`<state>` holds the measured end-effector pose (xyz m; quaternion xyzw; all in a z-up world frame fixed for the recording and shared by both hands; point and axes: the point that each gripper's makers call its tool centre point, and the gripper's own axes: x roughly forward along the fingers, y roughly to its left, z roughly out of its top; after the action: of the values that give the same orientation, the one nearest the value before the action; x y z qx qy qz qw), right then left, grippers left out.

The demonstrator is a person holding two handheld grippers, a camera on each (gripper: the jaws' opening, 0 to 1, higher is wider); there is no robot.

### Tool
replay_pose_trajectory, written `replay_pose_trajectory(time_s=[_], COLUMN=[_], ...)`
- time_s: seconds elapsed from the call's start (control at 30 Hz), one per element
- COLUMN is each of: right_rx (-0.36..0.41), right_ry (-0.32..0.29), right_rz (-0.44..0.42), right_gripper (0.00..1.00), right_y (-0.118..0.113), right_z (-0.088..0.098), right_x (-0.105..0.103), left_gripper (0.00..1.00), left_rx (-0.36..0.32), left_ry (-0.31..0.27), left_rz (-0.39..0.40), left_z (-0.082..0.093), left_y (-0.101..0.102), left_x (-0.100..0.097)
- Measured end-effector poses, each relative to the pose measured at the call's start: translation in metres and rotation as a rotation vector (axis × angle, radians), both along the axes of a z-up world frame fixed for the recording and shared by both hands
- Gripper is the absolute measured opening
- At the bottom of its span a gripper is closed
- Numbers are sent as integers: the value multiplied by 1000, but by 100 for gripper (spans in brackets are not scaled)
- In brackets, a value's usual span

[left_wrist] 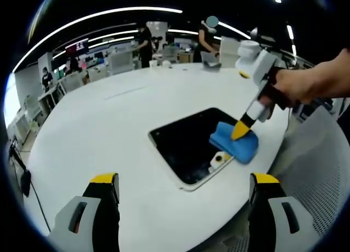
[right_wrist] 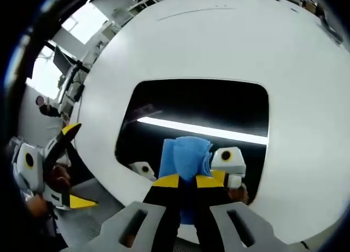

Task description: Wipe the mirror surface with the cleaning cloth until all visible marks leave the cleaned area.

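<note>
Blue microfibre, folded into a thick pad, is what my right tongs (right_wrist: 188, 181) are pinched on: the cleaning cloth (right_wrist: 186, 156) sits pressed onto the mirror (right_wrist: 219, 104), close to its near edge in the right gripper view. In the left gripper view the same cloth (left_wrist: 236, 142) lies at the mirror's (left_wrist: 186, 142) corner nearest my right hand (left_wrist: 306, 82). My left tongs (left_wrist: 183, 189) stand wide apart, holding nothing, hovering above the white surface (left_wrist: 109, 121) just short of the mirror.

To wipe well, I judge I should keep the pad flat under even pressure, draw it in overlapping straight passes along the glass, and not let the yellow tips touch the glass. The mirror lies loose on the surface, so my free left tongs could steady its rim if it starts to slide. I cannot make out any marks in the dark glass, which reflects ceiling lights, so I'd cover the whole face rather than chase spots.

The mirror is a rounded rectangle lying flat, face up. In the left gripper view its long axis runs from near the surface's edge by my right hand diagonally toward the middle. The cloth's long fold points away from me across the short side.
</note>
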<state>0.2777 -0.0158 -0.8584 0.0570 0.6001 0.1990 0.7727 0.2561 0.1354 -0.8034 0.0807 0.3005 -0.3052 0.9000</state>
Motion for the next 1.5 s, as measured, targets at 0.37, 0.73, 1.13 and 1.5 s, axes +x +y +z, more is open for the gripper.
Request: replay_pose_trajectory(time_s=[0.37, 0.73, 1.13, 1.5], right_rx=[-3, -5, -8, 22], right_ry=[-8, -13, -27, -28], right_rz=[27, 48, 73, 77], right_gripper=[3, 3, 3, 3], right_y=[16, 34, 52, 75], right_z=[0, 0, 0, 0], right_x=[1, 5, 4, 7], left_gripper=[99, 99, 99, 99], left_rx=[-2, -1, -4, -5], left_ry=[-2, 5, 8, 17], left_rz=[-7, -14, -23, -28], left_z=[0, -1, -3, -5], left_y=[-1, -1, -2, -3], left_x=[0, -1, -1, -2])
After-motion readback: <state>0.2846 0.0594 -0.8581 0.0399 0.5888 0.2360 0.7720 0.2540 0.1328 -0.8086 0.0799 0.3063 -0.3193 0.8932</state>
